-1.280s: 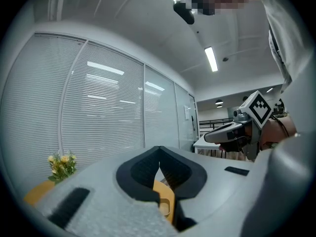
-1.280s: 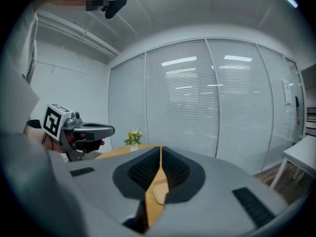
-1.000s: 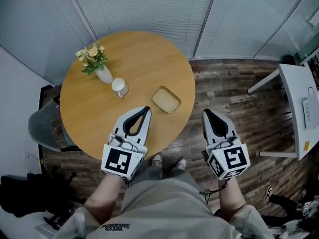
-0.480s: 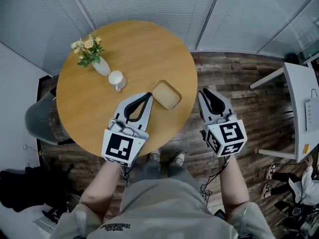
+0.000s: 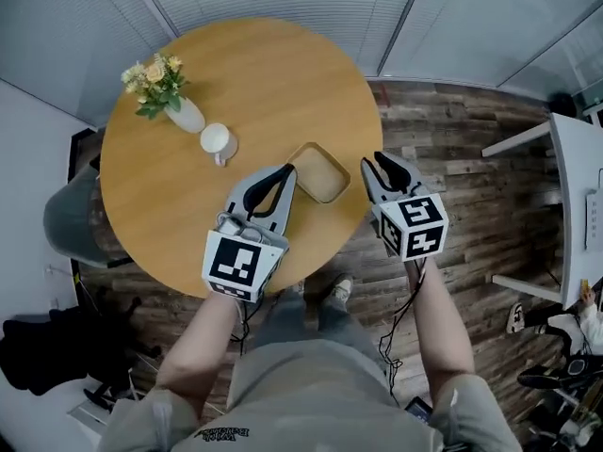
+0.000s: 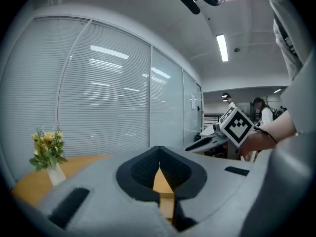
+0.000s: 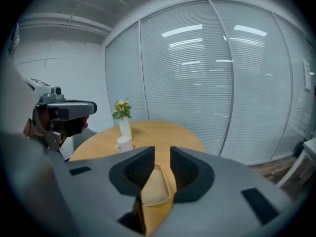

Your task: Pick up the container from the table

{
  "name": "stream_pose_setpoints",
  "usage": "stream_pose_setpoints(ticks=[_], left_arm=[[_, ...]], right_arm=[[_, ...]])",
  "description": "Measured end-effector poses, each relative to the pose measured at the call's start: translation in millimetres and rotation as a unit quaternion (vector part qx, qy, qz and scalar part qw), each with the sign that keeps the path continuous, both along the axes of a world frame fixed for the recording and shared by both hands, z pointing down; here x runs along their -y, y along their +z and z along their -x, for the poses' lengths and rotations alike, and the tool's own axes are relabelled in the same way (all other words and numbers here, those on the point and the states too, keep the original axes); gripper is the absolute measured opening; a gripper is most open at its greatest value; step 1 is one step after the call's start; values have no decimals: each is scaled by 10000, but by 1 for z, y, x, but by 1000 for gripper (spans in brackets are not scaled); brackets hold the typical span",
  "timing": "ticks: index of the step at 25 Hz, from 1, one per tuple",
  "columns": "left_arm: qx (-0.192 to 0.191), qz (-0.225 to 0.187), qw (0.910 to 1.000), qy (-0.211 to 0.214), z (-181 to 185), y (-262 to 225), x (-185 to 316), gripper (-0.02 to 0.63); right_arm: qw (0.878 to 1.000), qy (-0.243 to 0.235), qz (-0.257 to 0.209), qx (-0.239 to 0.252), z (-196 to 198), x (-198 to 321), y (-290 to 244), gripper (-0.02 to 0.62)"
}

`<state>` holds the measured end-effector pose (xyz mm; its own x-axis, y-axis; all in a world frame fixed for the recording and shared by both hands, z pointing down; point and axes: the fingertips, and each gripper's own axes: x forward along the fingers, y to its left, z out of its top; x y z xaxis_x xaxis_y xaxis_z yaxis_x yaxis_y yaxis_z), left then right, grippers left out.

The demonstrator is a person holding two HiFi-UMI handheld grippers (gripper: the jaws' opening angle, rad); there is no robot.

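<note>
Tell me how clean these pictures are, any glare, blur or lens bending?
Head view: sharp, evenly lit, blinds bowed by the wide lens. Left gripper view: dark rounded corners, a bright ceiling light, reflected streaks on the blinds. Right gripper view: similar streaks, the near container slightly soft.

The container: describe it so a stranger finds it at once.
Start at the round wooden table and go to its edge beside the plank floor. The container sits there: a shallow tan tray with rounded corners, low and open, unlike the white mug and the flower vase farther in.
</note>
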<state>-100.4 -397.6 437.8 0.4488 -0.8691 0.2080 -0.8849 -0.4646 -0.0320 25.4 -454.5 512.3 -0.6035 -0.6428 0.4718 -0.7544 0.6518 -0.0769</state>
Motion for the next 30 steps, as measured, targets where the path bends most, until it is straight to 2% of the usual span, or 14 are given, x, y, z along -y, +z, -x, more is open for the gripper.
stream_pose_setpoints(ticks=[5,12,19,26,30], left_arm=[[134,190,9997,91,2,34,12,20],[178,582,9981,-8,10,78,22,20],[3,1048,9945,-10,9,124,20,20],[-92,1519,9882,-186,16,170,18,20],[186,1633,9864,0,11,187,14,20]], right_arm=[[9988,-146,373,-271,10,13,51,83],[9937,-276,931,-564,12,21,120,83],[9832,-404,1513,-935,15,20,186,98],[9756,-400,1891,-1037,12,17,224,98],[9732,-475,1950,-1120,12,13,235,98]])
